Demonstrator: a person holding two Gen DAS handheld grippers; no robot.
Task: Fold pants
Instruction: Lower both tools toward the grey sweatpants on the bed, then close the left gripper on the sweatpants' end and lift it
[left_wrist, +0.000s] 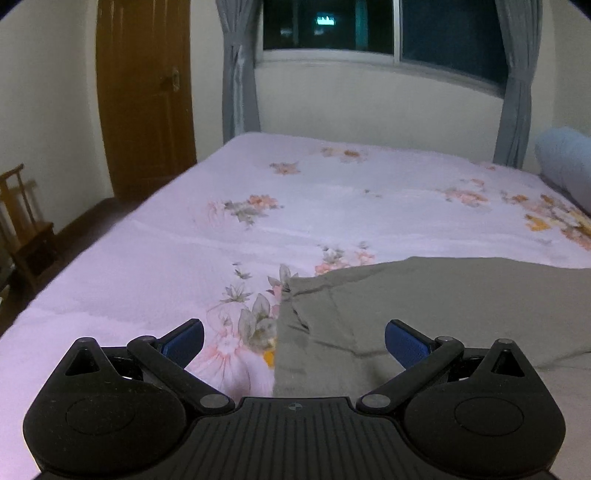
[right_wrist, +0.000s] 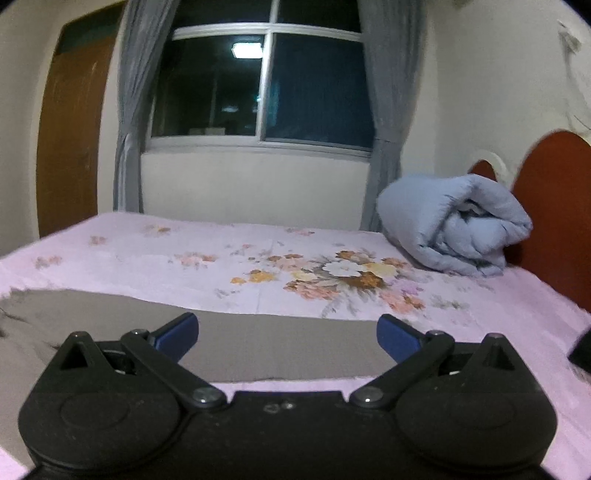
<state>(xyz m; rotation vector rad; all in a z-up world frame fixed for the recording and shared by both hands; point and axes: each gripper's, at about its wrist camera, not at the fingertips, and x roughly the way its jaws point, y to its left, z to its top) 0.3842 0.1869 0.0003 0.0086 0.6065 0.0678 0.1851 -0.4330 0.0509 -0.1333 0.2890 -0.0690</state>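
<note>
Grey pants (left_wrist: 424, 314) stretch left to right just beyond us; our left gripper (left_wrist: 294, 341) straddles their left end, right gripper (right_wrist: 287, 338) mid-length, both spread apart.

Your gray pants (left_wrist: 424, 310) (right_wrist: 258, 350) lay flat on the pink flowery bed. They looked mostly smooth, with a few wrinkles near one end. That end was maybe the waist, but it was hard to tell.

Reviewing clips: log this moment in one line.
left gripper: open, empty | right gripper: open, empty | pants: flat on bed
</note>
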